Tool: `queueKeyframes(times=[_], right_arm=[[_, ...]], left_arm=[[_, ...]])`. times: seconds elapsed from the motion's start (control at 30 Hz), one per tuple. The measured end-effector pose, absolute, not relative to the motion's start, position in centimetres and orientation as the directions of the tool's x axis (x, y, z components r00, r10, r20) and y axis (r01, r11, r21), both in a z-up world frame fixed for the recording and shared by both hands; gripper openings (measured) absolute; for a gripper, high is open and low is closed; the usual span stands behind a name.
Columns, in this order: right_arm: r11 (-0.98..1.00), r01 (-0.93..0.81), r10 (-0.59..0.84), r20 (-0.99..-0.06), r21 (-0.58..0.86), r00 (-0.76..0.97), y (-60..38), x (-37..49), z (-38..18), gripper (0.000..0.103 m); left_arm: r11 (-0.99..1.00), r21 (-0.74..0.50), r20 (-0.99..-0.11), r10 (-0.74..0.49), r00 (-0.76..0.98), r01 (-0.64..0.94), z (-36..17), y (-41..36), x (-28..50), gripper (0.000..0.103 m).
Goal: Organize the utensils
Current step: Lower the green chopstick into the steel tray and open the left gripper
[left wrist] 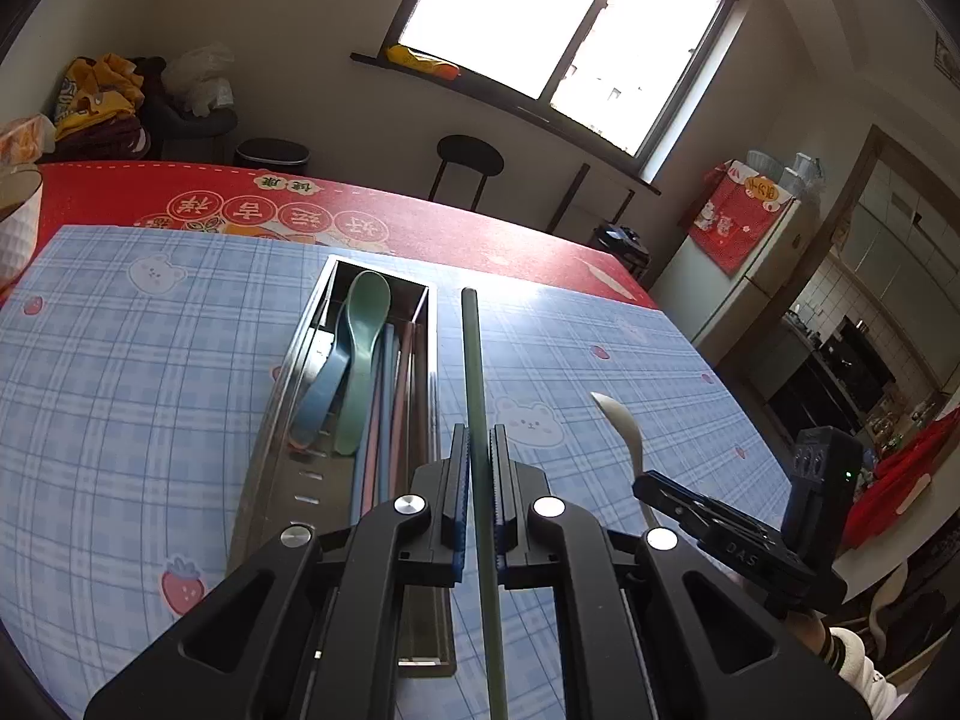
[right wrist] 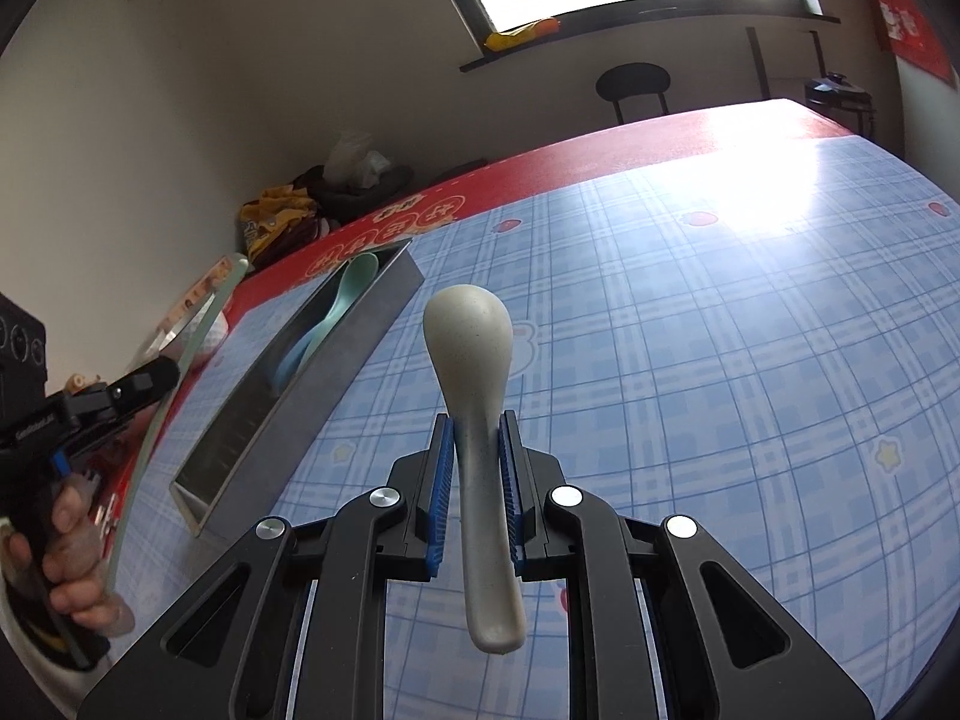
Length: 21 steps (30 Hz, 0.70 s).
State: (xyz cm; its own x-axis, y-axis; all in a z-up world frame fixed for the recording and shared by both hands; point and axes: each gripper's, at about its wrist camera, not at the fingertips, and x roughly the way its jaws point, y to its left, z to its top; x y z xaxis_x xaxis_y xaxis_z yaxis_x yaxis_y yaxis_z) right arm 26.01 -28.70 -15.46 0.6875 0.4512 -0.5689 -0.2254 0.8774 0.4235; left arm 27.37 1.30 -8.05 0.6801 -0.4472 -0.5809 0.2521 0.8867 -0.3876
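My left gripper is shut on a thin green chopstick, held above the mat just right of a long steel tray. In the tray lie a green spoon, a blue spoon and several pink and blue chopsticks. My right gripper is shut on the handle of a cream spoon, bowl pointing away, above the mat to the right of the tray. The left wrist view shows the right gripper with the cream spoon. The right wrist view shows the left gripper and the chopstick.
A blue plaid mat covers a red tablecloth. A white cup stands at the table's left edge. Beyond the far edge are a black chair and a dark bin. A hand grips the left tool.
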Motion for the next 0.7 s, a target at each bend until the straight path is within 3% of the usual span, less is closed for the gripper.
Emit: queueKeyframes(times=[0.37, 0.7], right_arm=[[0.873, -0.208, 0.447, -0.550, 0.442, 0.705, -29.4, 25.6, -15.5, 0.016], [0.870, -0.209, 0.451, -0.550, 0.446, 0.703, -29.7, 25.5, -15.5, 0.016]], left_arm=[[0.944, -0.254, -0.743, -0.330, 0.582, 0.210, -9.7, -1.4, 37.0, 0.006], [0.964, -0.170, -0.824, -0.252, 0.507, 0.202, -12.5, -1.8, 38.8, 0.006]])
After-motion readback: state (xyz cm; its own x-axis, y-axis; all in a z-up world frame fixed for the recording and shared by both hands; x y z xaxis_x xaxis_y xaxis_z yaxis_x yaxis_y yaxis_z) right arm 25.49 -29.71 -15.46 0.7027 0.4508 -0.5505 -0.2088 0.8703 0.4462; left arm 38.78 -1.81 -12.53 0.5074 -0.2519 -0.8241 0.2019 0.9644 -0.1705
